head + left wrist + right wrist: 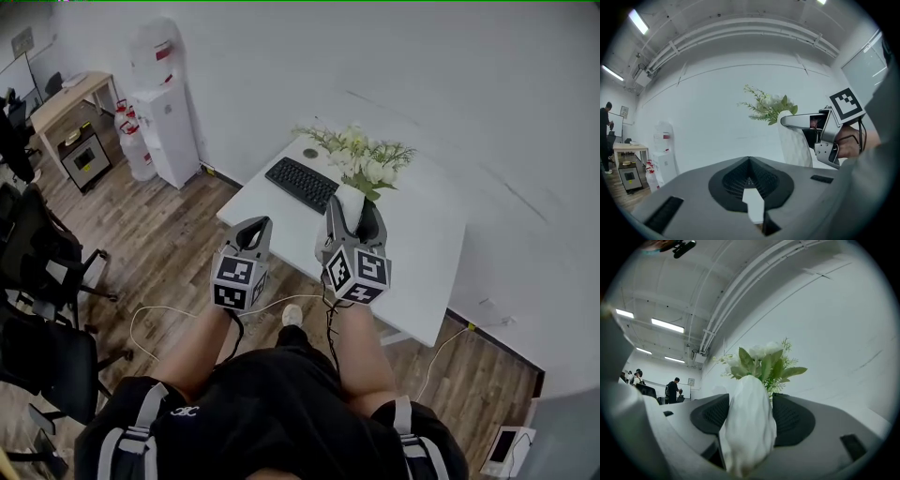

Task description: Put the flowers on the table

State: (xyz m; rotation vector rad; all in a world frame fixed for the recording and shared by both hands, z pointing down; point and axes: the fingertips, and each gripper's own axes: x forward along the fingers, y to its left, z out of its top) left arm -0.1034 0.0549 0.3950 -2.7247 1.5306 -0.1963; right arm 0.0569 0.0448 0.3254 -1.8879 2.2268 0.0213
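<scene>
One white tabletop (422, 253) carries a keyboard (302, 184) at 10 o'clock from the flowers (366, 159). The right gripper (353, 204) grasps the flowers' vase; the left gripper (255, 225) is clenched, empty.

Vase (350, 199) w/ flowers (366, 159) betw. jaws of my R gripper (354, 212), above table (422, 258); keyboard (302, 184) on it at 10 o'clock, L gripper (255, 231) at 9.

The vase (349, 200) has its bottom hidden inside the right hand-held gripper (354, 214); whether it touches the table (422, 244) seems unclear.
</scene>
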